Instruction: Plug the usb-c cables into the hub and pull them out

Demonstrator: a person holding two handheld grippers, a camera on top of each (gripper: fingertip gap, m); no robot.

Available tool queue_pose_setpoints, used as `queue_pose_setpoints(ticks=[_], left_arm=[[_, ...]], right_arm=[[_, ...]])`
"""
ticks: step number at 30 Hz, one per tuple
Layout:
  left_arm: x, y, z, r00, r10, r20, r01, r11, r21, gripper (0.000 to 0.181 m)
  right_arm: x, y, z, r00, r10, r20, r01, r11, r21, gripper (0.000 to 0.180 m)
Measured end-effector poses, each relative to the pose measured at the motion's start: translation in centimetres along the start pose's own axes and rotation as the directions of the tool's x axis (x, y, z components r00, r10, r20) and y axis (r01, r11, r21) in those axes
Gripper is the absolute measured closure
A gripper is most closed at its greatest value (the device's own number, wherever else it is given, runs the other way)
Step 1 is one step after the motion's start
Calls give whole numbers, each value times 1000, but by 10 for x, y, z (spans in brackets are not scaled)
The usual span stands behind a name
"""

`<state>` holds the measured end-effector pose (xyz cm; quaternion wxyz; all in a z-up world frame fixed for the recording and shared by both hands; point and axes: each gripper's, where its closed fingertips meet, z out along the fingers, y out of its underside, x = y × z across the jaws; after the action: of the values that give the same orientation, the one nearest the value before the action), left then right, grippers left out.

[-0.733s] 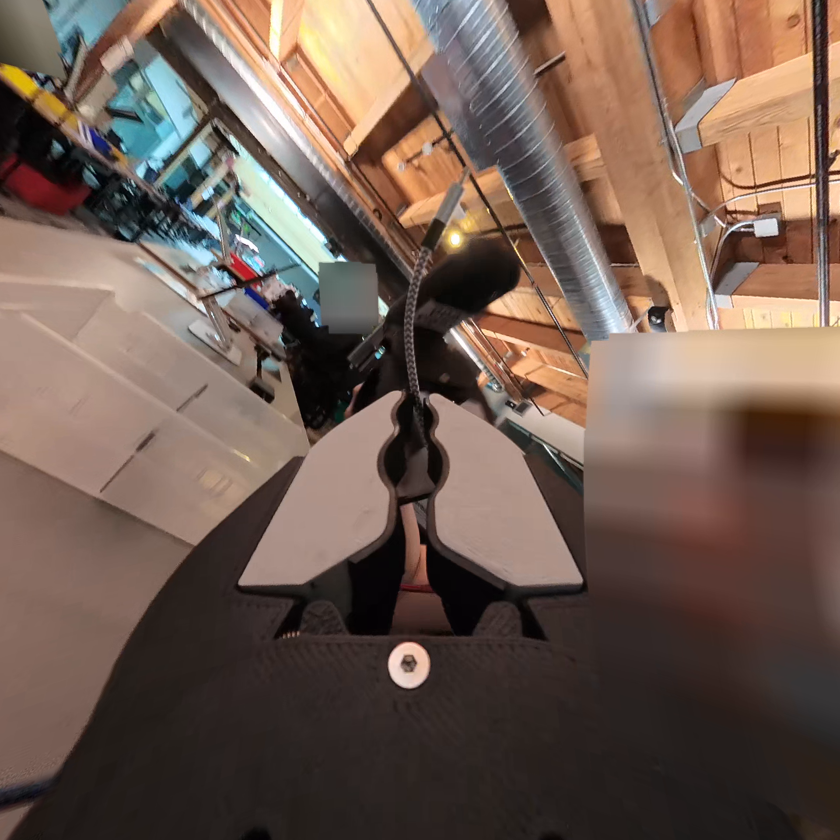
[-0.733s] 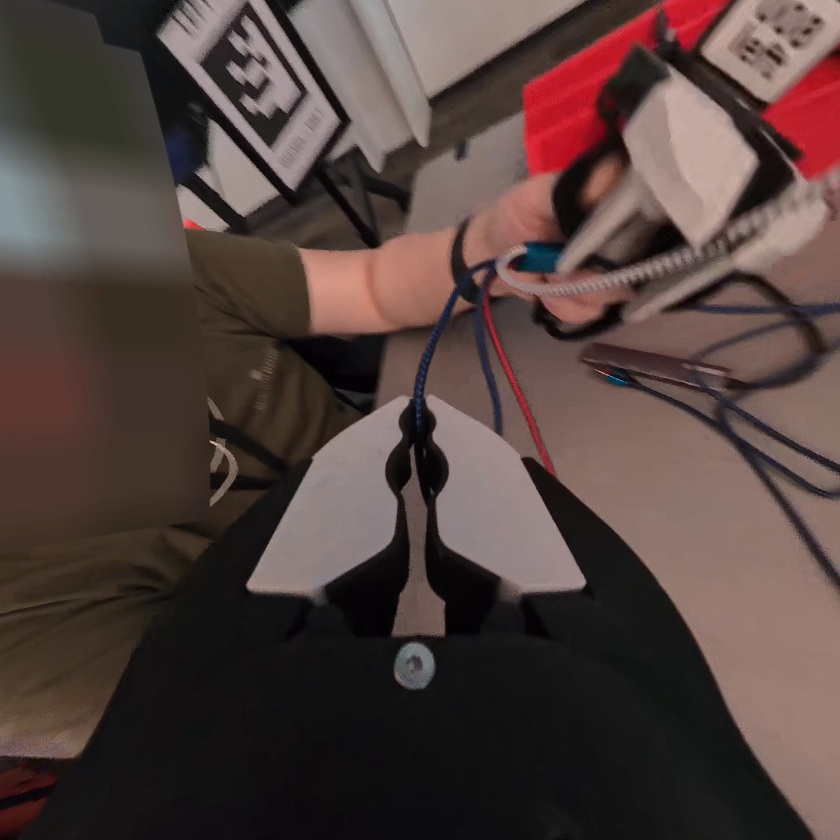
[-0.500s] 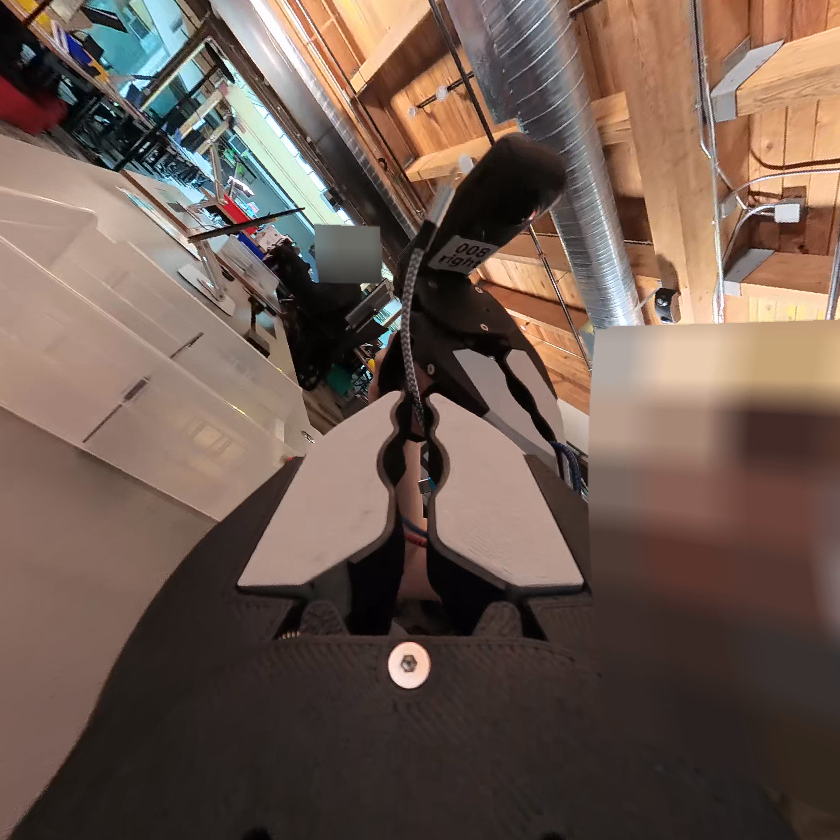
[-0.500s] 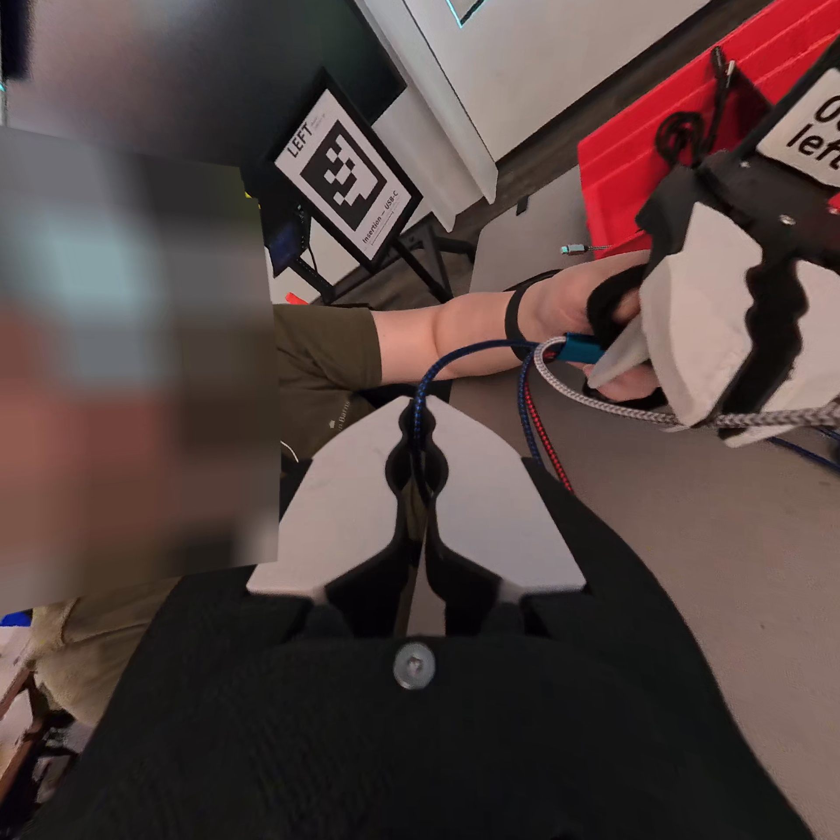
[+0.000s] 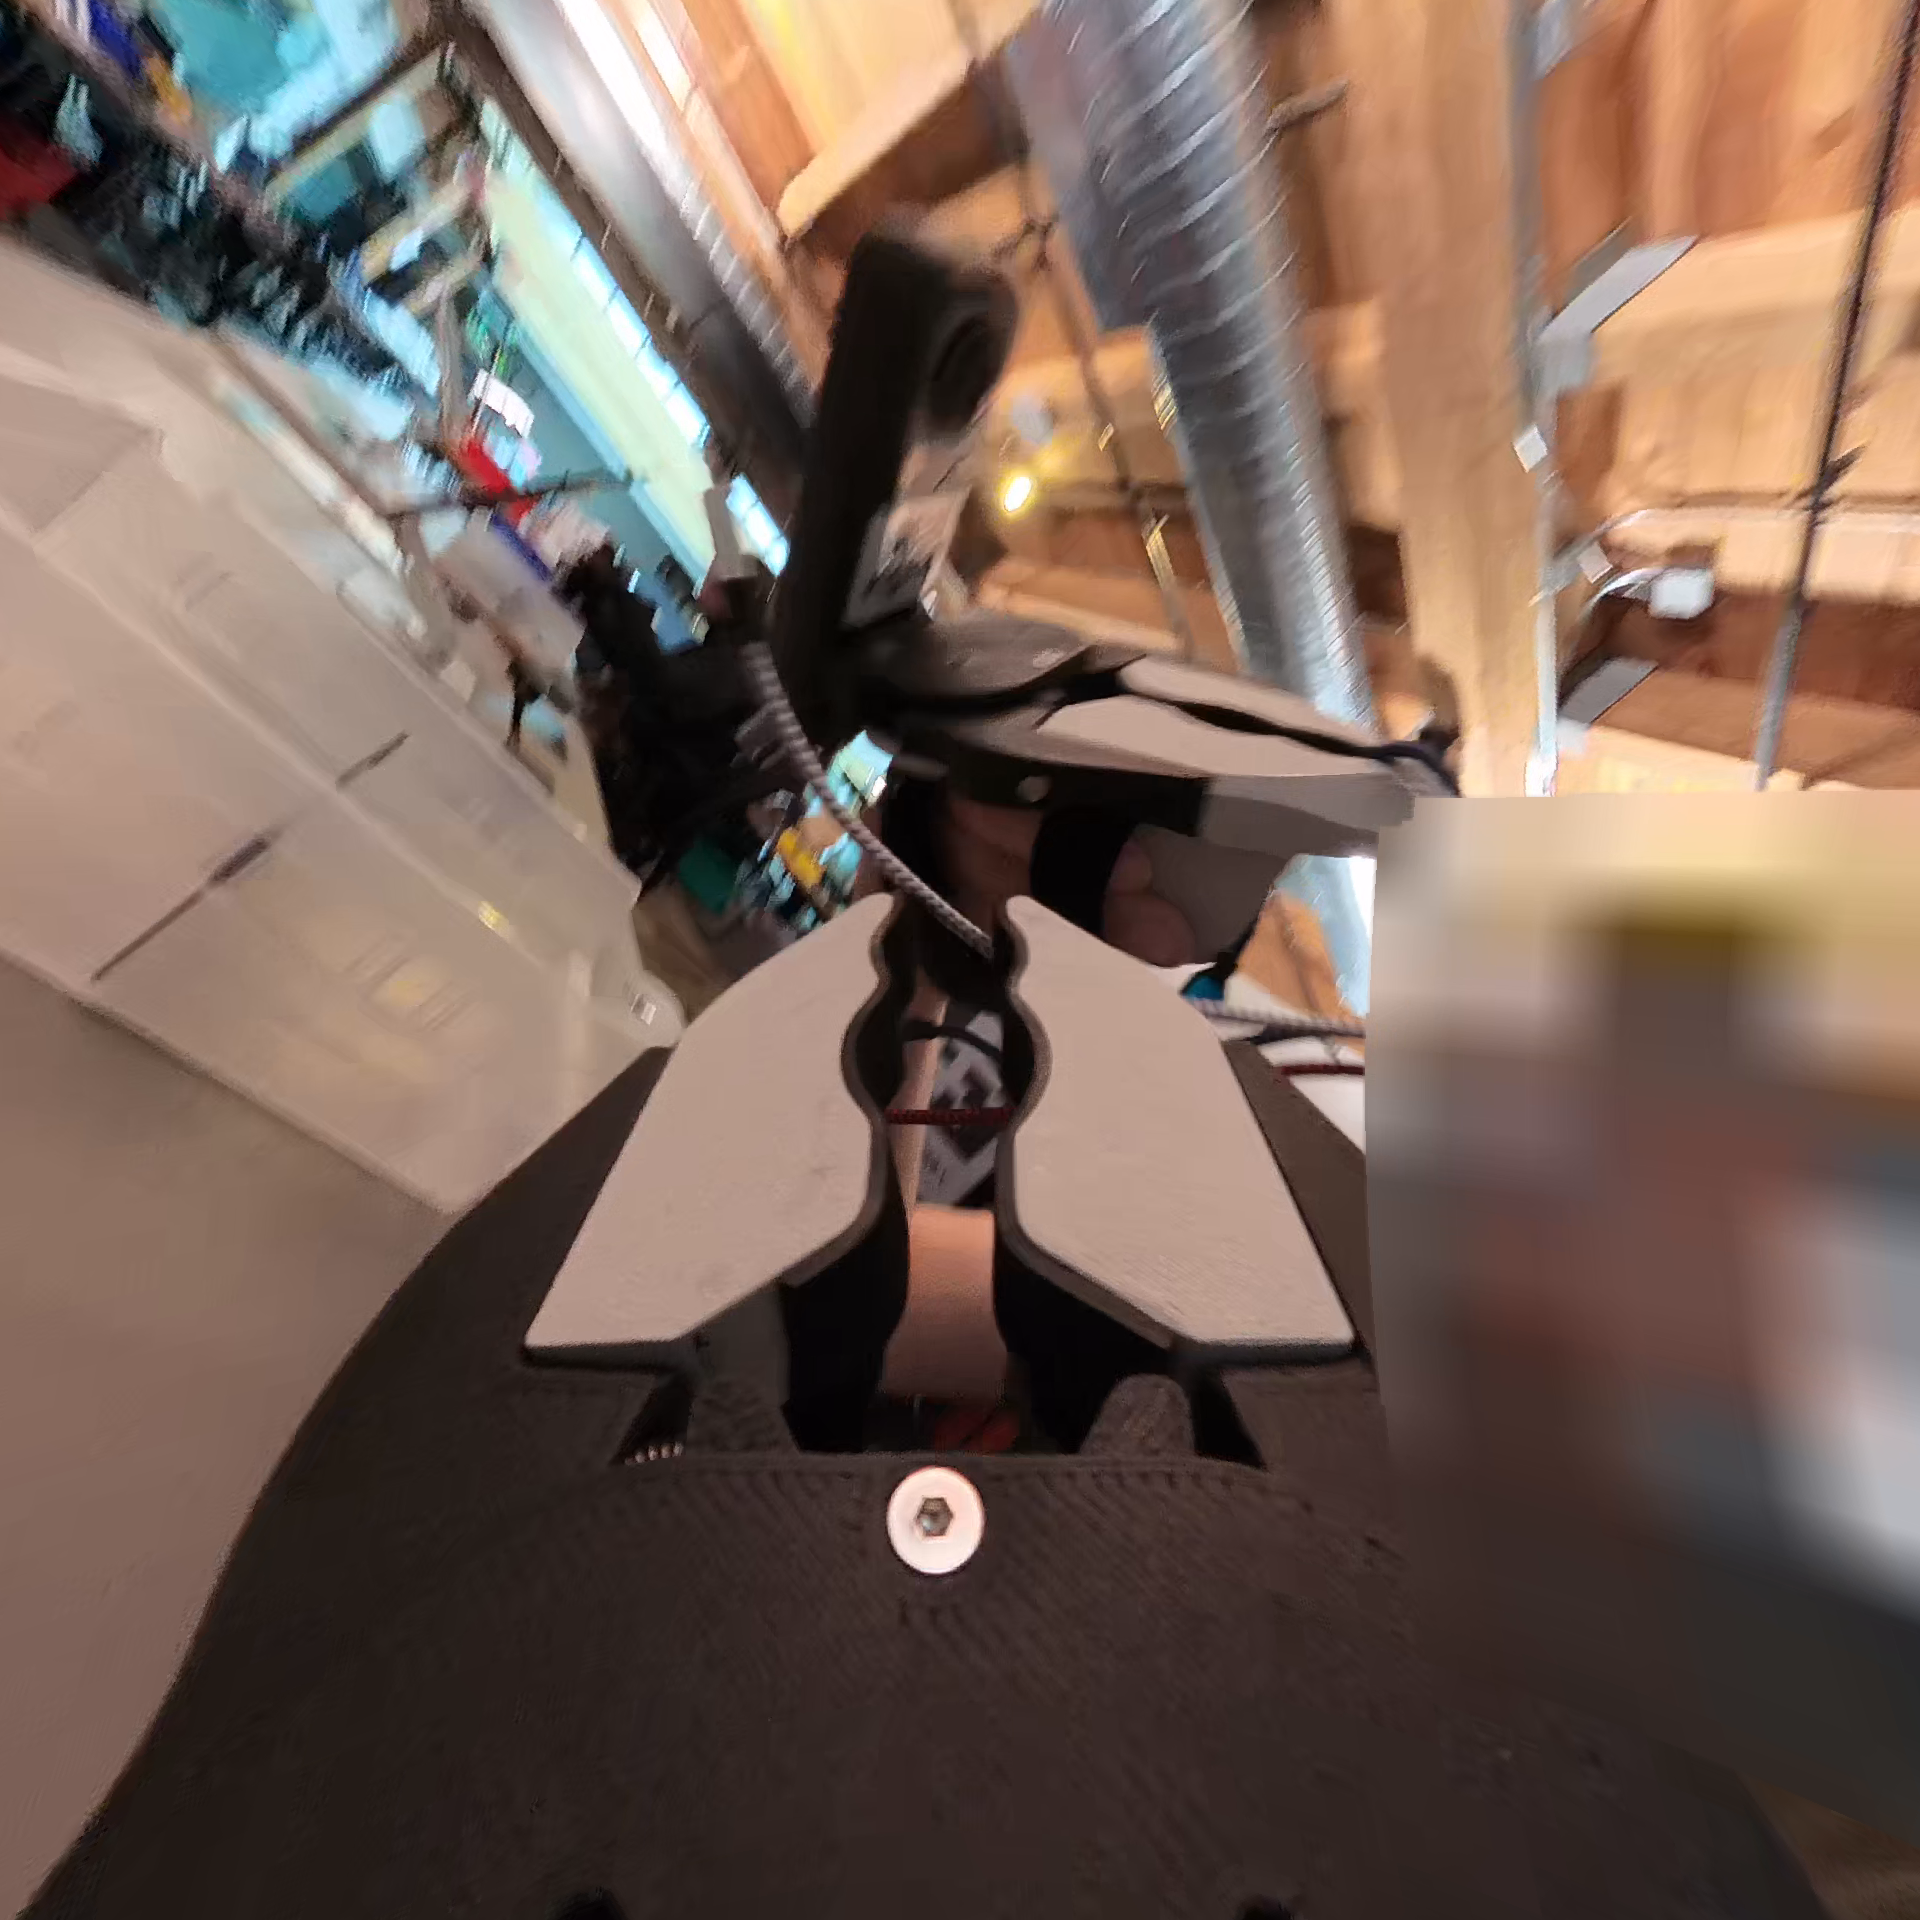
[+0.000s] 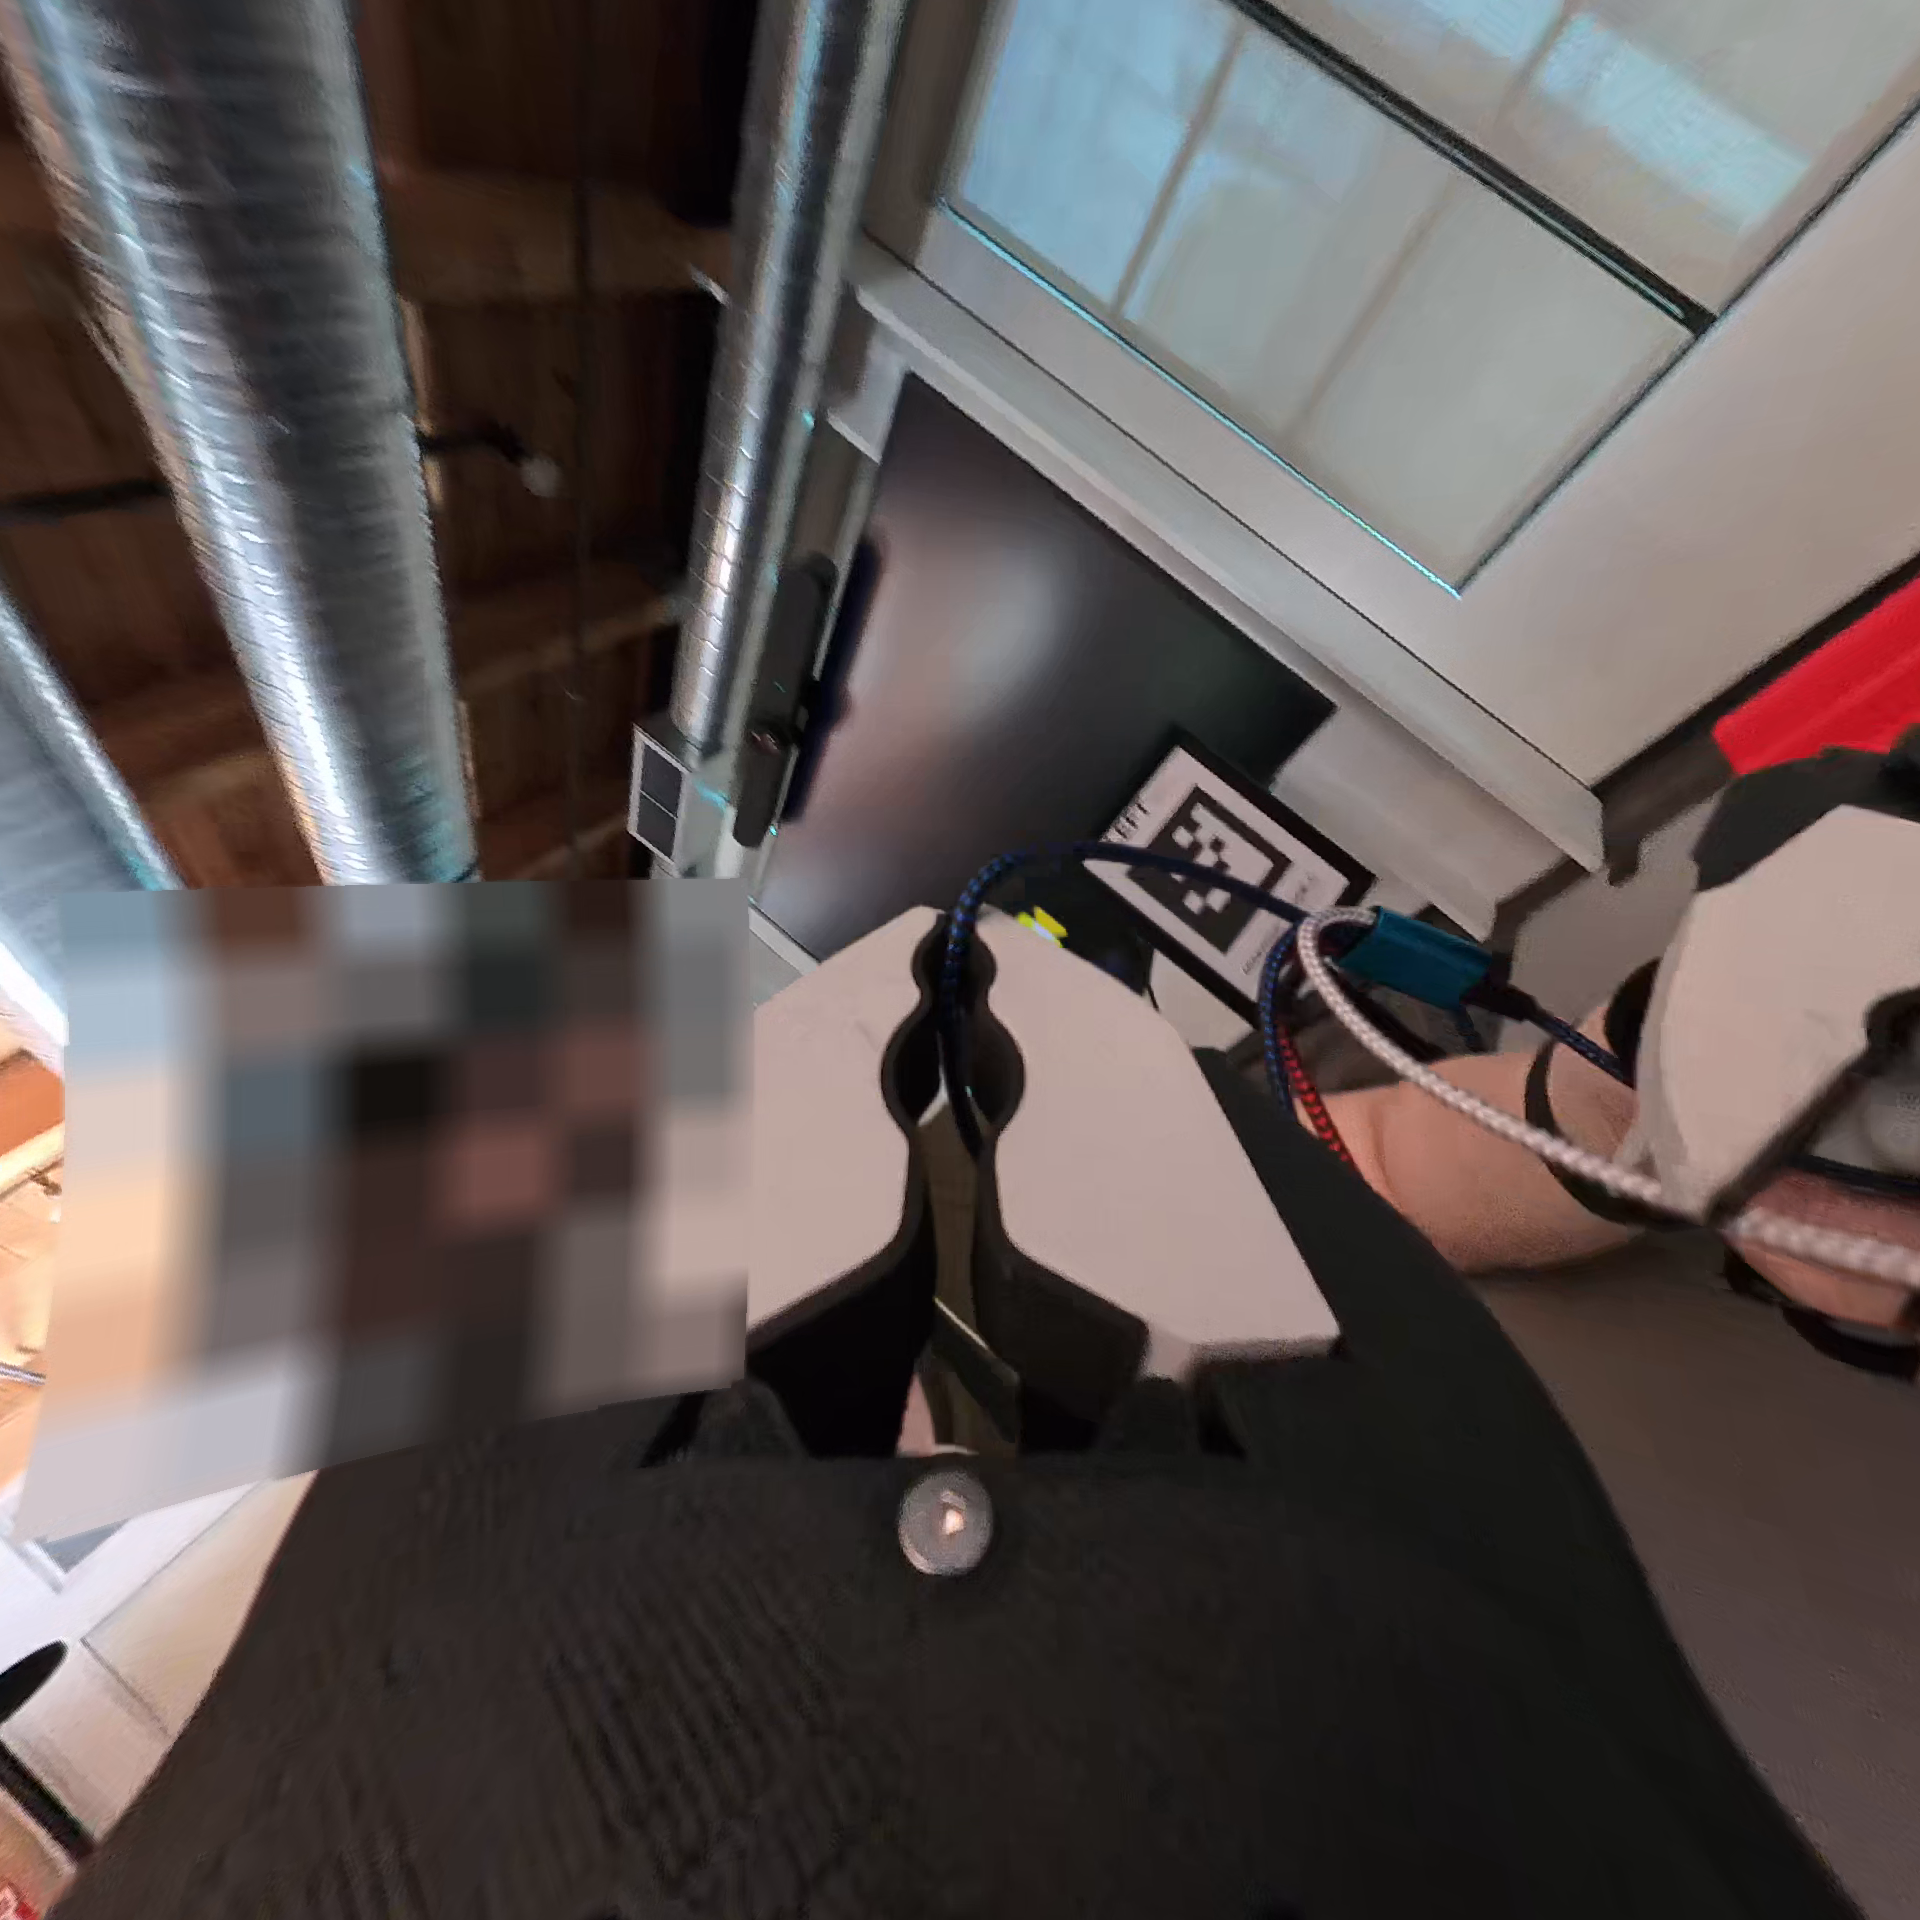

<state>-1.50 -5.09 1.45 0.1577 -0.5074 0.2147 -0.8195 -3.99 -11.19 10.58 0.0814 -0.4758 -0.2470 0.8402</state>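
Step in hand: judged to be handling of loose cables above the table; no hub was visible in either view, so no plugging or pulling was under way.
Left gripper [image 5: 943, 925]: jaws parted, with a clear gap down their length. The grey-and-white braided cable [image 5: 831, 800] crossed the gap at the tips; whether it touched a finger could not be told from the blurred frame.
Right gripper [image 6: 964, 935]: jaws drawn together and pinching the blue braided cable [image 6: 961, 997], which ran through the notch between the fingers.
Location of cables: both were held in the air, close in front of the person, well above the grey table [image 6: 1714, 1558] seen at the right of the right wrist view.
Blue cable, axis: it rose out of the right fingertips, arched over to the right and ended at a teal connector housing [image 6: 1418, 961]. The housing's long axis lay roughly left to right in that view, tilted down to the right, plug end toward the far gripper.
Grey-and-white cable, axis: in the left wrist view it ran diagonally from the fingertips up and to the far left; its plug end was too blurred to fix.
Other item: a red braided cable [image 6: 1311, 1091] hung beside the blue one.
Next move calls for: bringing a plug down, finding the hub and aligning with a port.
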Motion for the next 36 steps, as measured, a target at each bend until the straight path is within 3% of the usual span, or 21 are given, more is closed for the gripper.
queue_pose_setpoints(ticks=[1,3,10,16,18,20,22,25,31,36], left_arm=[[2,-6,-3,1000,5,-2,-5,1000,31,163],[5,-19,-11,999,34,25,-36,996,86,143],[35,-55,-38,974,197,114,-218,952,217,115],[79,-54,-36,927,371,49,-374,911,175,115],[81,-41,-29,887,456,75,-461,884,81,126],[60,-21,-18,826,535,177,-525,845,-99,135],[34,1,-8,804,544,238,-488,834,-257,126],[10,32,4,869,449,205,-354,856,-376,125],[-12,58,15,965,225,138,-157,910,-383,132],[-23,80,22,978,126,166,-39,893,-449,142]], right_arm=[[-4,-4,-2,1000,-7,12,6,1000,28,179],[-10,-12,-8,999,-34,13,33,996,86,179],[-38,-33,-37,991,-130,12,123,961,248,179],[-45,-42,-49,990,-136,44,115,939,323,178],[-44,-44,-51,990,-137,39,116,933,341,179],[-43,-46,-51,990,-140,27,122,926,356,180],[-41,-46,-50,990,-142,14,127,925,359,180],[-38,-45,-46,991,-134,16,120,927,356,180],[-31,-39,-29,991,-131,-1,124,940,318,180],[-22,-36,-19,991,-128,-28,130,948,290,180]])
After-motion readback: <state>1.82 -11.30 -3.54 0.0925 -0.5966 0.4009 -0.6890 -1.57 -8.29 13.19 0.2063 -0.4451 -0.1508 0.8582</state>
